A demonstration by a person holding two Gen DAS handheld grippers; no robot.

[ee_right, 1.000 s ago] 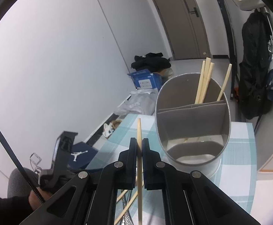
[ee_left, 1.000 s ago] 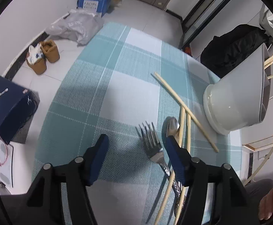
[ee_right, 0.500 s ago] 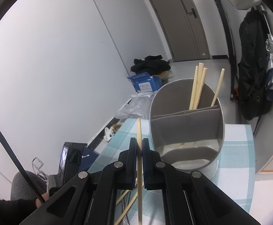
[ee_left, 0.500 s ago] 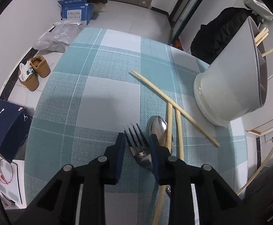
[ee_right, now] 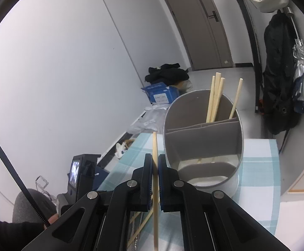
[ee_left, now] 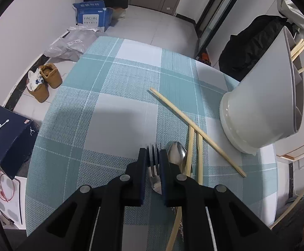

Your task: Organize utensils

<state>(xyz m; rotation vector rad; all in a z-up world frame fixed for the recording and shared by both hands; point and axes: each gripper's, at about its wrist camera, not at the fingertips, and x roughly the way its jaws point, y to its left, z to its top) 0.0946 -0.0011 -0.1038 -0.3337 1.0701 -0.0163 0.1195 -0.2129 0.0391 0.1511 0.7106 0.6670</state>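
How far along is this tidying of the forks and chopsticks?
Partly done. Four chopsticks already stand in the back compartment of the holder. In hand: the right gripper clamps one chopstick upright, beside the holder, and the left gripper has closed around the fork on the table. Left: the spoon and three loose chopsticks lying on the cloth.

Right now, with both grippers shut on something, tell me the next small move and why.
Probably lift the left gripper straight up. It is shut on the fork, which still lies on the cloth beside the spoon; a straight lift should clear the spoon and the chopsticks. The right gripper already holds a chopstick up near the holder.
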